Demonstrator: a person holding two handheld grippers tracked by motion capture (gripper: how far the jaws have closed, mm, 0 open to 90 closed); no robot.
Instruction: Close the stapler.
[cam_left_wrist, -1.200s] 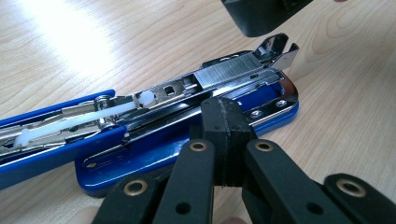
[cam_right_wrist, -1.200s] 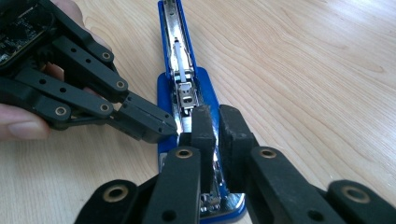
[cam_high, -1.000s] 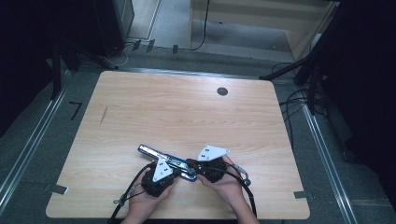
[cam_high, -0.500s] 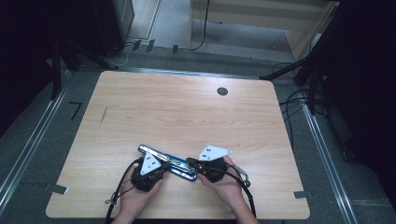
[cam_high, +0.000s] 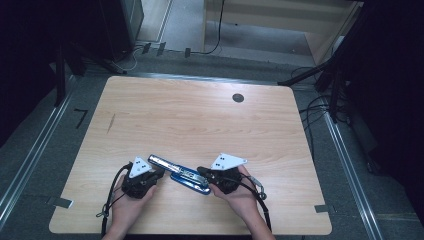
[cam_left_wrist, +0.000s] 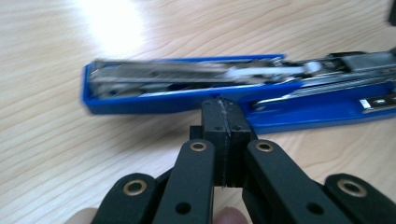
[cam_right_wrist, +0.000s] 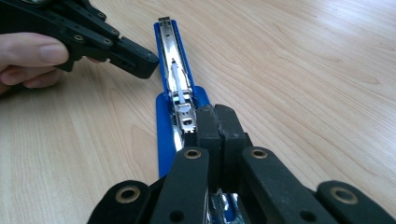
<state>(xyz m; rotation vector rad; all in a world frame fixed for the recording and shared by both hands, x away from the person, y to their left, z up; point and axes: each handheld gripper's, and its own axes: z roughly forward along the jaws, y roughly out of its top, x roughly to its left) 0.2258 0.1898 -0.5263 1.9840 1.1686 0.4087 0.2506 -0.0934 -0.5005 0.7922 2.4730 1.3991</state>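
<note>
- Near the front edge of the table (cam_high: 200, 125), left of centre, the left hand-held gripper (cam_high: 150, 176) lies low with its jaws pressed flat together and nothing between them; in the left gripper view the tips sit just beside the long blue side of the stapler (cam_left_wrist: 187, 95), and I cannot tell whether they touch it.
- Between the two hands lies the stapler (cam_high: 181, 173), swung fully open so that it stretches flat on the wood, slanting from upper left to lower right in the high view.
- It has a blue plastic body and a long, shiny metal channel along its top; the right gripper view shows a thin rod or spring running down that channel and a small metal plate at the hinge end.
- At the right, the right hand-held gripper (cam_high: 204, 172) has its jaws together over the stapler's hinge end (cam_right_wrist: 184, 116); they look closed, but whether they pinch any metal I cannot tell.
- My guess is that the stapler is being steadied or folded, so the right end should stay pinned while the left tip pushes gently, square to the side, lest the stapler skid or twist on the smooth wood.
</note>
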